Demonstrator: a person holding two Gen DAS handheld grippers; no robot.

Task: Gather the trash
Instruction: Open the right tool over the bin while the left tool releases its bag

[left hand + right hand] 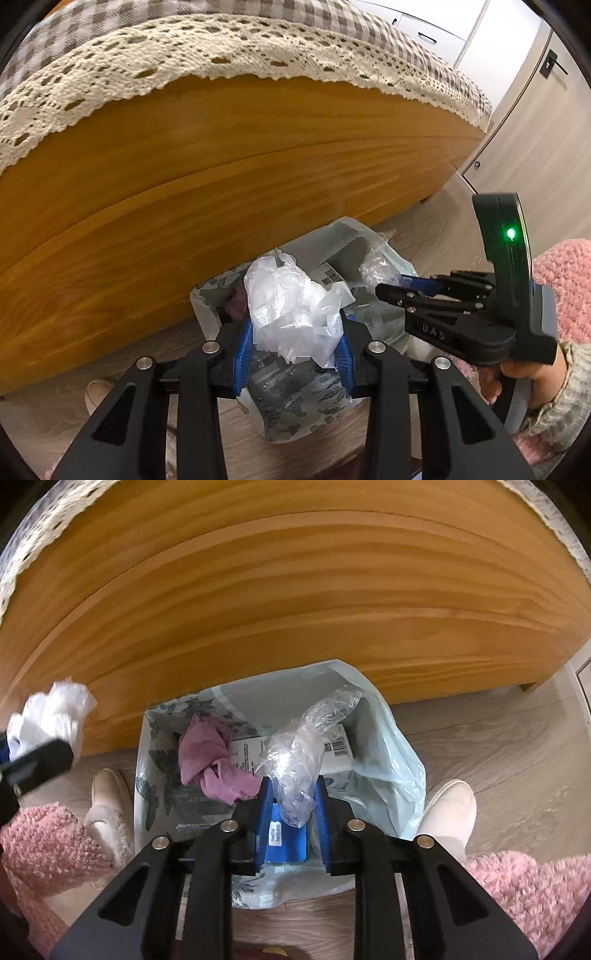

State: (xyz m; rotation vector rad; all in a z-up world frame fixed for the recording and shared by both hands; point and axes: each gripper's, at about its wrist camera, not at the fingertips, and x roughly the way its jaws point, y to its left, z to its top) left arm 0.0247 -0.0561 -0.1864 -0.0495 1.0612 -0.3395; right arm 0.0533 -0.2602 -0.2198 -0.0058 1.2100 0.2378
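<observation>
- Trash in two pieces: a crumpled wad of white plastic film [295,306] and a crinkled clear plastic wrapper [301,760], each held by one gripper above the open bag.
- White film is milky and creased, bunched into a loose lump; the left gripper [295,350] has its blue-padded fingers [243,354] closed narrowly on the wad's lower sides.
- Clear wrapper is glossy, twisted into a long shape, and stands up between the right gripper's [293,808] blue fingers [264,812]; the pads sit close at its lower end, but I cannot tell whether they press on it.
- Trash bag [391,760], pale green plastic with a dark butterfly print on its outside, stands open on the wood-look floor [498,746] just in front of the wooden bed frame [221,177].
- Inside the bag: a mauve cloth [210,760] at the left, a white carton with a barcode label [340,747] toward the back, and a clear plastic bottle [280,384] low in the front.
- Bed carries a checked cover with a cream lace edging [184,48].
- Person's feet in cream slippers [448,812] stand on either side of the bag; fuzzy pink sleeves [535,897] show at the edges.
</observation>
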